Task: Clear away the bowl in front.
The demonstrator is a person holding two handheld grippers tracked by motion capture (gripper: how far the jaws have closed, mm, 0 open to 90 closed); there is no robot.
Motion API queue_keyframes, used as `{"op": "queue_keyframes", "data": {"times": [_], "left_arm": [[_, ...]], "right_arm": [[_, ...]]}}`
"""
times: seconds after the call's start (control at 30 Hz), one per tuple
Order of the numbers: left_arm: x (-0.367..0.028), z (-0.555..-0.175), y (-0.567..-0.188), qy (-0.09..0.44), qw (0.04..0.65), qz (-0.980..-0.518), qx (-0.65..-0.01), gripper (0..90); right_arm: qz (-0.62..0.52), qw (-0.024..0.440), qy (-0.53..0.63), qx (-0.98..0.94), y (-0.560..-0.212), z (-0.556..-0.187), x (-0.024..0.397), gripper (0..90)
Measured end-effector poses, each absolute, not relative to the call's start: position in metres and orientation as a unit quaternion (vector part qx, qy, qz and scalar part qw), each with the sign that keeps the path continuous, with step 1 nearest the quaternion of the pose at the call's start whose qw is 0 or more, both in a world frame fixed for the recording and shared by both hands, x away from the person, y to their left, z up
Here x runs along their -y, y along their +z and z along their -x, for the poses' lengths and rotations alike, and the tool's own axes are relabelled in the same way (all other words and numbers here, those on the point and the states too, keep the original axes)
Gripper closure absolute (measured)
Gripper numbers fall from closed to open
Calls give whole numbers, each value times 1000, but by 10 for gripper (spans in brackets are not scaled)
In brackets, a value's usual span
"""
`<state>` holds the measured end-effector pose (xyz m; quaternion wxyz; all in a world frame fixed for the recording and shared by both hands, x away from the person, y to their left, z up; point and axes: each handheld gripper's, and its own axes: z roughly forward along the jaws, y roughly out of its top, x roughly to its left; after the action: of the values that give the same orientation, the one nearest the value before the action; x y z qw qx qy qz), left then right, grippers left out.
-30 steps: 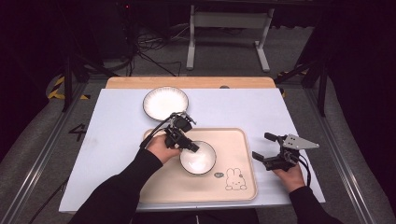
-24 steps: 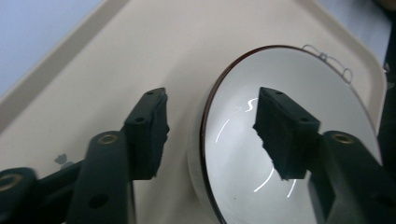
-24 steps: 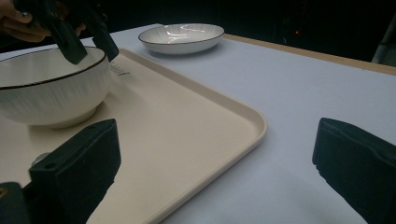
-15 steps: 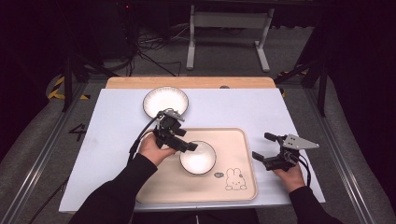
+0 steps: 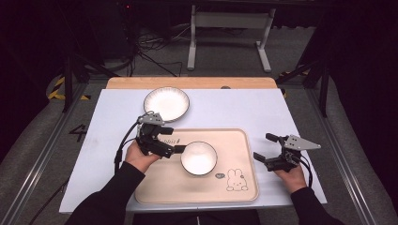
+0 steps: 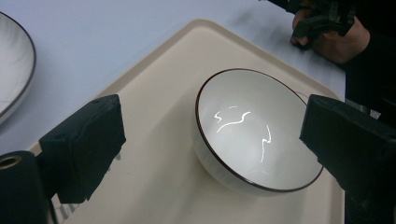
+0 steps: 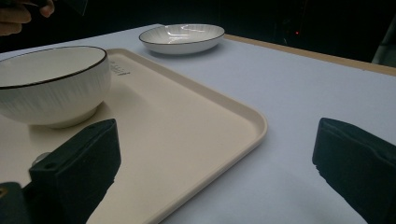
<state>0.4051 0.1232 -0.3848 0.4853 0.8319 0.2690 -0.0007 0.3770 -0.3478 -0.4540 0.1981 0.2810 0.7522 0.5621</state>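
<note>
On the cream tray (image 5: 164, 187), near its middle, a white bowl (image 5: 199, 158) with a dark rim stands upright, its inside glossy and its outer wall finely ribbed. Just to its left in the high view, the left gripper (image 5: 176, 144) hangs over the tray's left part; its jaws have just been opening and stand wide, with the bowl ahead of them and between their lines in the left gripper view, but neither pad presses on it. A printed rabbit figure (image 5: 236, 180) marks the tray at the bowl's lower right. Beyond the tray's far left corner, a white plate (image 5: 166, 103) with the same dark rim lies on the white table top (image 5: 234, 108), well apart from the bowl. Off the tray's right edge, the right gripper (image 5: 265, 147) rests over the bare table top in the person's hand, jaws spread wide with nothing between them, pointed toward the tray.
</note>
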Motion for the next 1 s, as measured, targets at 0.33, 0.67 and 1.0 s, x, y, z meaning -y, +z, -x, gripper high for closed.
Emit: {"op": "queue_keyframes", "data": {"times": [0.33,0.67,1.0], "left_arm": [[-158,-387,-391,34,535,-799,-271,75],[-184,-377,-407,68,554,-781,-279,71],[-218,-367,-433,98,573,-748,-322,37]], "right_arm": [[-281,198,562,-752,-454,-377,348,16],[-281,198,563,-752,-454,-377,348,16],[-281,198,564,-751,-454,-377,348,16]]}}
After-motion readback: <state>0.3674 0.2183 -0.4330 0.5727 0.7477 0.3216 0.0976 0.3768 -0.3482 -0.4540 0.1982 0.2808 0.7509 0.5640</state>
